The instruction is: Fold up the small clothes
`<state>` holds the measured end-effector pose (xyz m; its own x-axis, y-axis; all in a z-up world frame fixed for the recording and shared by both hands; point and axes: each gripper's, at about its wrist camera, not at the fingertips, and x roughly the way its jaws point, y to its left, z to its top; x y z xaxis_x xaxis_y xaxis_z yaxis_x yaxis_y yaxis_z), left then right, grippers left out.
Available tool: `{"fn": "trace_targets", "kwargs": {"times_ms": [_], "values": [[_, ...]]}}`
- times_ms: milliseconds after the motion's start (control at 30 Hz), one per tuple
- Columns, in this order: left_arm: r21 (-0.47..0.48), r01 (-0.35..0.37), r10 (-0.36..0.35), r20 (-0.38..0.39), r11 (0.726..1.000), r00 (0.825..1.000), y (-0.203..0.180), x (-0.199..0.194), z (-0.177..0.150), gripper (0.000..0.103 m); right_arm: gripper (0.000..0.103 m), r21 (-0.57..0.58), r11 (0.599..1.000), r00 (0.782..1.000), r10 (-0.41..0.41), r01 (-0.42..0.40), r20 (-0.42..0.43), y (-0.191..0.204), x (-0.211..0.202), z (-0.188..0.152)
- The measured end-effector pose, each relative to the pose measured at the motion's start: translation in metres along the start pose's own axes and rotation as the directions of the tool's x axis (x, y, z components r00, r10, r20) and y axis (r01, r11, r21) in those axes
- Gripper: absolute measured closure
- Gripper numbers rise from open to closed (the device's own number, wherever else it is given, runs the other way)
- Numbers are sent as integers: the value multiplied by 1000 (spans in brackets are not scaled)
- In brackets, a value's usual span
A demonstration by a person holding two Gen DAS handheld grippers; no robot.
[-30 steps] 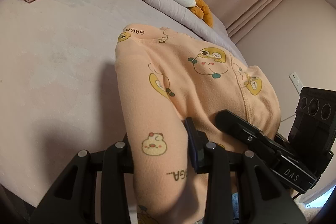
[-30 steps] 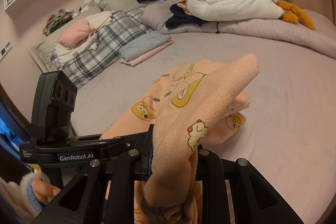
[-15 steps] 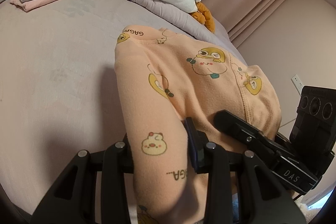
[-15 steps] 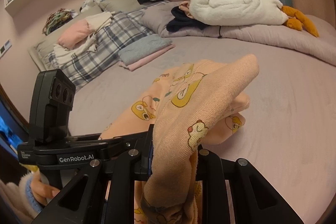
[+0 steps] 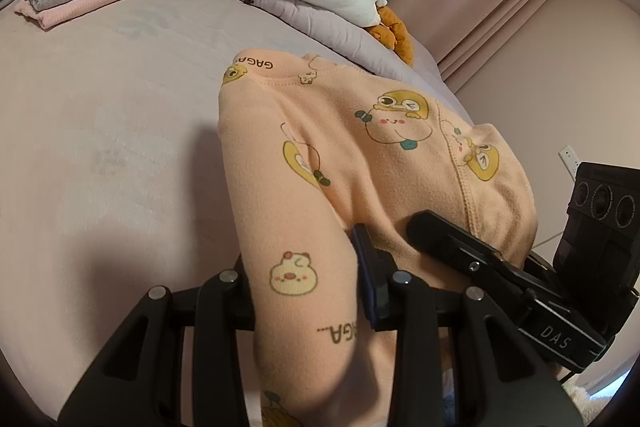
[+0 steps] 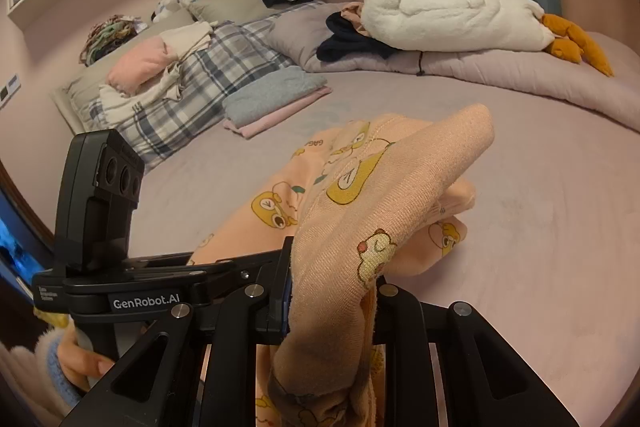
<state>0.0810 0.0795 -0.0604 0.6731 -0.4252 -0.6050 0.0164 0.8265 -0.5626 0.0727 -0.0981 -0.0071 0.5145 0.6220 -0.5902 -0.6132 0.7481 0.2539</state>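
Peach garment (image 6: 384, 223) in right hand-held gripper (image 6: 332, 291)

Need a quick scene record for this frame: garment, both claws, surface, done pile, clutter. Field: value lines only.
garment: peach fleece child's garment with yellow cartoon print, lifted, far part draped onto the bed
left claw: shut on garment
right claw: shut on bunched garment
surface: lilac bedsheet
done pile: folded grey top on folded pink one
clutter: white plush goose with orange feet, plaid blanket

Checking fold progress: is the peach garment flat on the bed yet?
No: the peach garment hangs bunched, lifted off the bed.
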Motion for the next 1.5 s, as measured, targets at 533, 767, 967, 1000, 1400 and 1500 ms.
{"fn": "trace_targets", "kwargs": {"times_ms": [533, 767, 967, 1000, 1400, 1500], "values": [[22, -16, 16, 17, 1000, 1000, 3, 9, 25, 68, 79, -3, 1000, 1000, 22, -22, 16, -13, 8, 15], [23, -29, 29, 18, 999, 999, 9, 16, 35, 68, 79, -2, 1000, 1000, 23, -23, 15, -13, 11, 16], [29, -43, 42, 16, 999, 999, 12, 23, 41, 68, 79, -1, 1000, 1000, 26, -26, 11, -16, 19, 21], [29, -43, 43, 15, 999, 999, 12, 24, 42, 68, 79, 0, 1000, 1000, 26, -26, 10, -16, 20, 22], [32, -56, 56, 15, 998, 998, 21, 33, 53, 68, 79, 0, 1000, 1000, 29, -29, 8, -18, 26, 25], [33, -60, 59, 15, 998, 998, 22, 34, 55, 68, 79, -1, 1000, 1000, 30, -30, 8, -18, 27, 26]]}}
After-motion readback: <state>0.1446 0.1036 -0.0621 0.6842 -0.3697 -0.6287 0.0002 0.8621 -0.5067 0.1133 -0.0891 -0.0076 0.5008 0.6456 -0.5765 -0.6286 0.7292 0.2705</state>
